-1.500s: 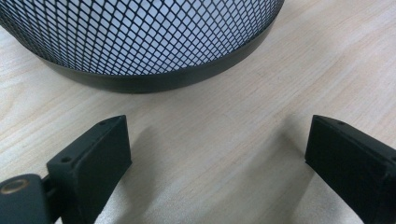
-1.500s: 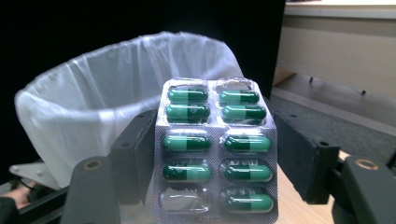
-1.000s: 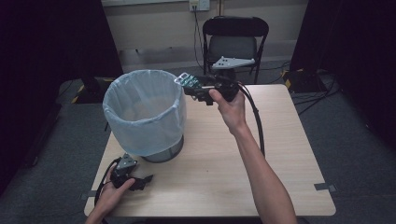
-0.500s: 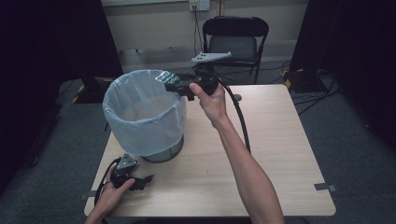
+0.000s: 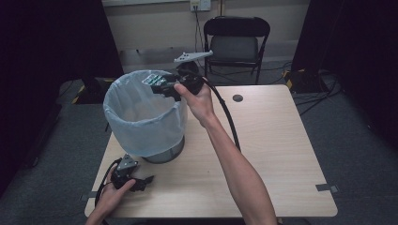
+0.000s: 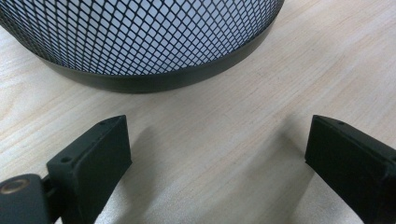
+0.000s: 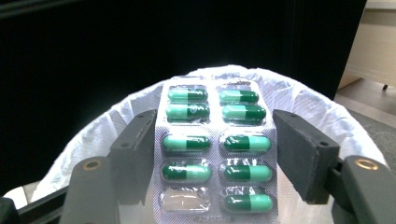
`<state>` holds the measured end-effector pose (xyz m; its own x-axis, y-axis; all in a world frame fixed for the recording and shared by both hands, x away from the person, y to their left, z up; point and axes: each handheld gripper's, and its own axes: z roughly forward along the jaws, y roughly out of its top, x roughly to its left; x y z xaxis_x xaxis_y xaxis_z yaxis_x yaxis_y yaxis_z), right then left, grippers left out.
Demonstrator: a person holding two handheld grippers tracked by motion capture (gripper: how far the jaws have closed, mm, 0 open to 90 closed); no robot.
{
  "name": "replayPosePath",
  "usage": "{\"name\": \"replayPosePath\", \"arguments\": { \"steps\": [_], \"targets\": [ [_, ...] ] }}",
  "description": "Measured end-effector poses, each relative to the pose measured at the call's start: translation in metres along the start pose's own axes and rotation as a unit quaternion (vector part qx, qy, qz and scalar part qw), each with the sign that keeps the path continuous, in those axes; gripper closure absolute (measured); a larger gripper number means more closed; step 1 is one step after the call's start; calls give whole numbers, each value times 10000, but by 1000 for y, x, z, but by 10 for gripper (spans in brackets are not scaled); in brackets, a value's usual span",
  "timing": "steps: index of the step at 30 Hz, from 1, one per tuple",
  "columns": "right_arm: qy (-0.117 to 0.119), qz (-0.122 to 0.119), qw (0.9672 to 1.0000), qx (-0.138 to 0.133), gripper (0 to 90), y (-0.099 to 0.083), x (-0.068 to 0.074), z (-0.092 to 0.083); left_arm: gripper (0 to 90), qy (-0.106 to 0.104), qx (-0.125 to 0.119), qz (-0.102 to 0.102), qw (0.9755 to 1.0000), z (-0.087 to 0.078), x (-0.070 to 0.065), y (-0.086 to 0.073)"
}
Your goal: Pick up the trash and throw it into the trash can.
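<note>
Over bin point(image 5: 141, 117) | right gripper point(image 5: 162, 86) clamped on blister pack point(image 7: 215, 149) | left gripper point(image 5: 141, 182) jaws apart on table point(image 5: 263, 154)

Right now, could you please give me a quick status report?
Right gripper shut on blister pack, over lined bin. Left gripper open, on table. Nothing in the way.

No readable text, label, brand, number or sign is showing anywhere. The foil face of the blister pack point(image 7: 215, 148) is bearing no print, its green capsules are carrying only a faint mark too small to read, and nothing is standing written on the wooden table point(image 5: 277, 140).
</note>
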<state>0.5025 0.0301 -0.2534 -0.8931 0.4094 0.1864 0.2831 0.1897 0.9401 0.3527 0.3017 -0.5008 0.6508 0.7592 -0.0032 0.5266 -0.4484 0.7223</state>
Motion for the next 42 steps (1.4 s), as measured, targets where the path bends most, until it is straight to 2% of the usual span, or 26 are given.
{"name": "replayPosePath", "arguments": {
  "steps": [4,6,11,16,28,30,31,38,39,42],
  "targets": [
    [-94,-26,9998,172,336,5,3,10,63,22,-30,-12,10000,0,0,0],
    [-130,-146,9994,274,335,8,7,14,63,22,-31,-13,10000,0,0,0],
    [-51,-177,9994,304,284,11,12,21,63,23,-34,-16,10000,0,0,0],
    [-156,-176,9990,381,243,6,11,25,63,22,-32,-14,10000,0,0,0],
    [-367,-182,9984,381,169,3,8,16,63,25,-28,-13,10000,0,0,0],
    [-363,-167,9987,328,151,3,8,13,63,21,-30,-13,10000,0,0,0],
    [-377,-110,9990,211,148,1,8,9,63,6,-34,-39,10000,0,-1,0],
    [-501,-109,9984,229,139,-4,4,1,63,3,1,-3,10000,0,0,0],
    [-593,-72,9981,142,137,-4,3,-5,63,1,1,-4,10000,0,0,0],
    [-637,-86,9979,116,138,-4,3,-10,63,1,3,-2,10000,0,0,0]
  ]
}}
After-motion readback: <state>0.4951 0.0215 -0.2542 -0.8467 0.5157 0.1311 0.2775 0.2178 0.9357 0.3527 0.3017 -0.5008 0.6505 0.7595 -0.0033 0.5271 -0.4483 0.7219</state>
